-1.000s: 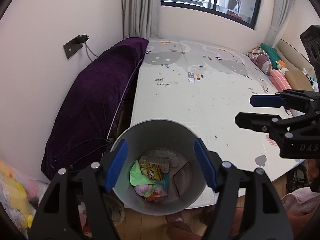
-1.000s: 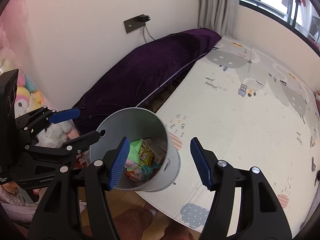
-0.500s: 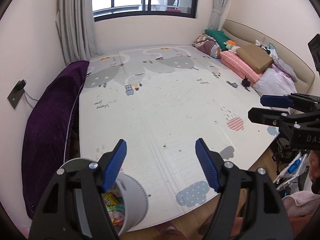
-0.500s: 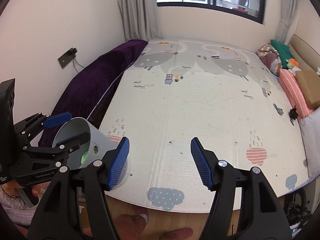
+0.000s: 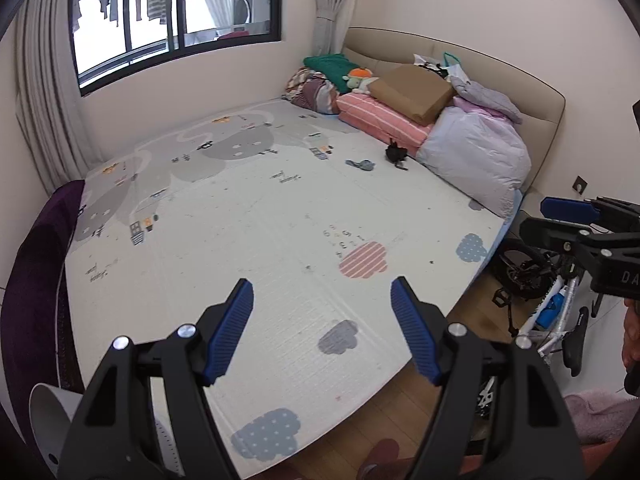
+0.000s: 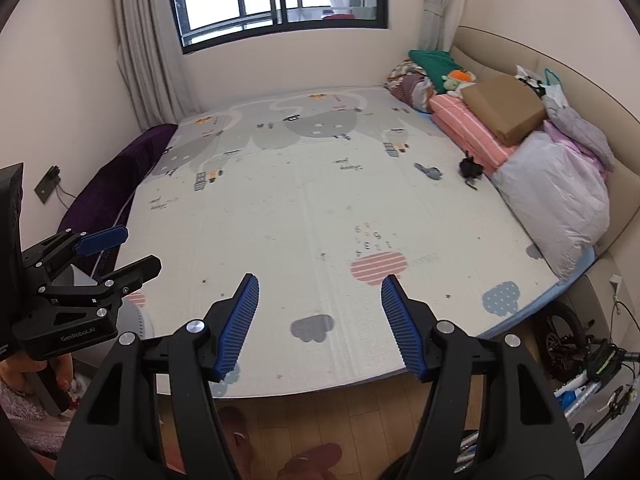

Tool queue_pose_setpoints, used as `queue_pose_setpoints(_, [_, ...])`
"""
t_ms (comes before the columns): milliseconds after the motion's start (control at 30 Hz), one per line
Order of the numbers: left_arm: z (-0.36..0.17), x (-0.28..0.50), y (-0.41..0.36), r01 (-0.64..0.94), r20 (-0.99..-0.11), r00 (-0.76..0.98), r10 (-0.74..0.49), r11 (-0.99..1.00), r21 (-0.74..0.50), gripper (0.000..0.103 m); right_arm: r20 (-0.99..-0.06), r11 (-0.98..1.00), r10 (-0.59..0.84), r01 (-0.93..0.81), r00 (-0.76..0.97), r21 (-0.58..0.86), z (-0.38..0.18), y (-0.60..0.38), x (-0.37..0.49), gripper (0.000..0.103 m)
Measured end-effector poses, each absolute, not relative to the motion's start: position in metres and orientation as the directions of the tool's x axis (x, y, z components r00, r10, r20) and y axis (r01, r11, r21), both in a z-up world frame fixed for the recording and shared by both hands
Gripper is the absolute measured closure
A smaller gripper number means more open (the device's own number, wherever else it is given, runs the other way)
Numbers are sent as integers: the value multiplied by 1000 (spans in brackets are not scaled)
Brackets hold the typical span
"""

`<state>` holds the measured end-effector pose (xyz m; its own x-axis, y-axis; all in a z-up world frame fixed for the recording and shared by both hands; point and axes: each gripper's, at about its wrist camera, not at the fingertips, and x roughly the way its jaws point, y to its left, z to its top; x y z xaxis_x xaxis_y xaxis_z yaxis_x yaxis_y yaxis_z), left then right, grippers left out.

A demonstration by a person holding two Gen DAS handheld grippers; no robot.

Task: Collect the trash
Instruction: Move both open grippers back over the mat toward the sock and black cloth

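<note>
Both claws, left [image 5: 322,328] and right [image 6: 318,324], stand wide open and empty above the patterned play mat [image 6: 300,208]. A small black object [image 6: 470,169] and a grey scrap [image 6: 430,172] lie on the mat near the folded bedding [image 6: 552,192], well apart from both claws.

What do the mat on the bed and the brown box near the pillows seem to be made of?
Mat: probably foam or soft plastic with a smooth printed surface; it shows straight fold seams and cartoon clouds. Brown box: looks like matte cardboard, with flat faces and sharp edges.
</note>
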<state>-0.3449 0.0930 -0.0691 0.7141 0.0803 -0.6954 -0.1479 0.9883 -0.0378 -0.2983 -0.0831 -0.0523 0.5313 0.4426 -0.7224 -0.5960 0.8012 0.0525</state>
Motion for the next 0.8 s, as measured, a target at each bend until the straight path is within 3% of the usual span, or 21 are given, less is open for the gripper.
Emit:
queue_pose_setpoints(400, [-83,-220,-3,24,-730,683,-24,1000,-10,28,-739,911,345,-397,578,114,-77,-208,-194,39])
queue_pose_setpoints(700, [-95,-55,-21,69,-729,680,-76,997,-40,28,-766,937,282,-338,578,90,-78,-241,-40,39])
queue_pose_setpoints(800, [-85,-6,-24,94,-704,705,-91,995,-34,28,-755,938,262,-342,601,53,-67,-242,11,35])
